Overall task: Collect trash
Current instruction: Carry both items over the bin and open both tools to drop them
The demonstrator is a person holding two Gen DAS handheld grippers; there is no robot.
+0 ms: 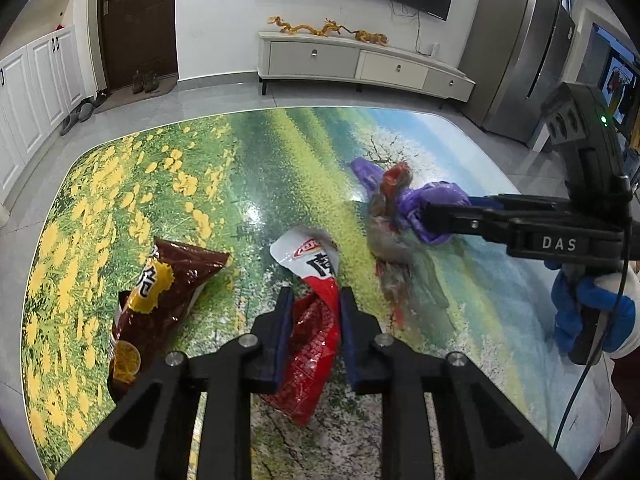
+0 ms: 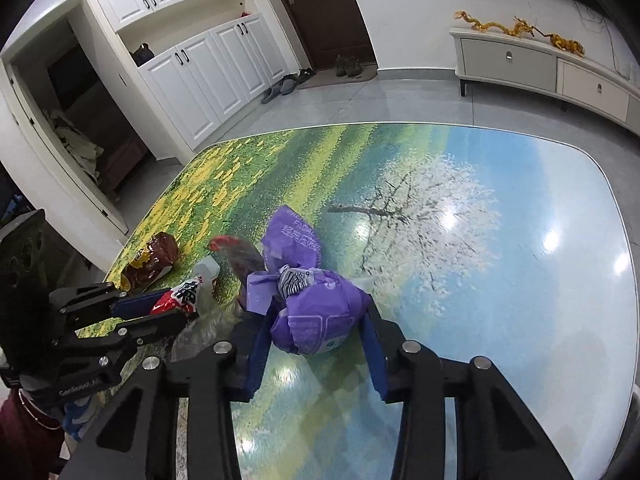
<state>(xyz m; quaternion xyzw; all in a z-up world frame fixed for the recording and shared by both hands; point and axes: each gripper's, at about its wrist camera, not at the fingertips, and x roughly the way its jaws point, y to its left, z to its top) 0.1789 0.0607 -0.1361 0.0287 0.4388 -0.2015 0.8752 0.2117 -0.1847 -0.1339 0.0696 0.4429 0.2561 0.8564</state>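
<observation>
Step in hand: both tools are picking up wrappers off the table [image 1: 104, 216]; nothing has gone into a bin yet, and no bin shows in either view. Left gripper [image 1: 314, 300] has its fingers narrowed onto the red-and-white snack wrapper [image 1: 316, 320], which sits between the blue pads, its white torn end pointing toward the table's middle and its red tail hanging back toward the near edge; looks pinched, and the right wrist view shows the same wrapper caught at the left tool's tips. Right gripper [image 2: 318, 320] has its fingers fairly wide on either side of the crumpled purple wrapper [image 2: 316, 316]; the bundle fills most of the gap, but I cannot tell whether the pads really press it or only flank it. In the left view that tool's tips are sunk into the purple bundle, roughly mid-table toward the right edge. A clear plastic wrapper with red print [image 1: 390, 248] lies flat, touching the purple one, between the two tools. The brown chip bag [image 1: 160, 300] lies untouched near the left edge, just beside the left tool. Judgement: early to mid task, two items in hand or nearly so, two left. Next move calls for firming up the right grip, then lifting both without dragging the clear film along. The purple bundle is springy and may slip from a loose hold.
</observation>
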